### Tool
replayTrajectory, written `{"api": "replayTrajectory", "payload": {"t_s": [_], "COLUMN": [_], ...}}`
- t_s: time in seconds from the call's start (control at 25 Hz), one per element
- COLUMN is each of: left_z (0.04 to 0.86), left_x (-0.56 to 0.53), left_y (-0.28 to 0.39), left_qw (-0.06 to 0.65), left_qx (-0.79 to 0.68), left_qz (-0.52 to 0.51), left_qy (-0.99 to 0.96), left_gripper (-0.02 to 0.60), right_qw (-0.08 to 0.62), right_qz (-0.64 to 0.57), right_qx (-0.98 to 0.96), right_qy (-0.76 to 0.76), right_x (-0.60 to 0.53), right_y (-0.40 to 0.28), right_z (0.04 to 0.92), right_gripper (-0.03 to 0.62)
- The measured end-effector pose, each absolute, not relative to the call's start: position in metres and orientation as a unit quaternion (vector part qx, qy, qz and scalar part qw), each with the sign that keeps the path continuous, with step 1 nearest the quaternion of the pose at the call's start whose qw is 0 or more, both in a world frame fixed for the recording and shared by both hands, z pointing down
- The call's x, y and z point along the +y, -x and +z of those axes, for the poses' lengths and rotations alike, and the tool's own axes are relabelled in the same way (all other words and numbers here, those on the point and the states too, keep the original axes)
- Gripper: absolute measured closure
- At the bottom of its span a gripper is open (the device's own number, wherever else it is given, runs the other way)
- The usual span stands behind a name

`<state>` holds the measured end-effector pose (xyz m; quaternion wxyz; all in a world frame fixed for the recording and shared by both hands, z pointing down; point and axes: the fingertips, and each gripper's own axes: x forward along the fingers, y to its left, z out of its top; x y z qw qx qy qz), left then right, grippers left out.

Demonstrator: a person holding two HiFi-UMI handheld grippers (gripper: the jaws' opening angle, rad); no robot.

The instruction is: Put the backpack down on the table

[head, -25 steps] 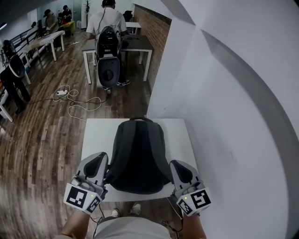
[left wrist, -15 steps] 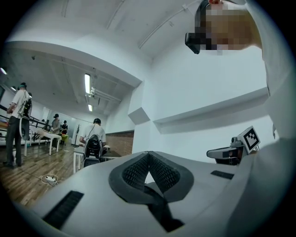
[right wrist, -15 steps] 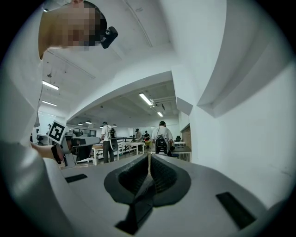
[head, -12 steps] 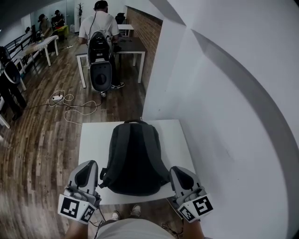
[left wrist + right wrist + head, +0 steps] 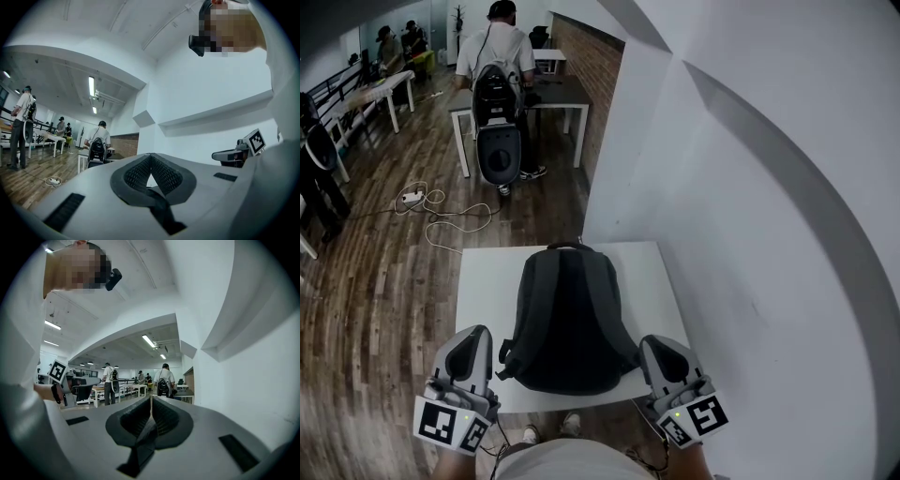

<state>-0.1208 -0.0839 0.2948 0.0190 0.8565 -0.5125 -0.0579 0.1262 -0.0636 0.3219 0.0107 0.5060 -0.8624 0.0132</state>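
A dark grey backpack (image 5: 568, 314) lies flat on the small white table (image 5: 484, 281), its top handle pointing away from me. My left gripper (image 5: 475, 334) hovers at the table's near left corner, just left of the backpack's lower strap. Its jaws are shut with nothing between them (image 5: 150, 157). My right gripper (image 5: 656, 343) hovers at the near right corner, beside the backpack's bottom, and is also shut on nothing (image 5: 151, 399). Neither gripper touches the backpack. The gripper views look level over the table and do not show it.
A white wall (image 5: 741, 187) runs close along the table's right side. Wooden floor with a white cable (image 5: 441, 214) lies to the left and beyond. A person with a backpack (image 5: 499, 103) stands at a farther table; others work at the far left.
The head view has shifted a little, so the table sits slightly higher in the picture. Both grippers stay shut beside the backpack, which has not moved.
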Motion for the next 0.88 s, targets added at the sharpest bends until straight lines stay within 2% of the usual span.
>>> {"api": "replayTrajectory", "payload": {"t_s": [0.88], "left_z": [0.306], "left_x": [-0.084], "left_y": [0.107], "left_qw": [0.029], "left_qx": [-0.506], "left_qz": [-0.065], "left_qy": [-0.860], "left_gripper": [0.565], "right_qw": [0.001], "right_qz": [0.004], "right_qx": [-0.852], "right_qy": [-0.524], "right_x": [-0.060], "right_y": [-0.138], "right_z": [0.320], "right_gripper": [0.551]}}
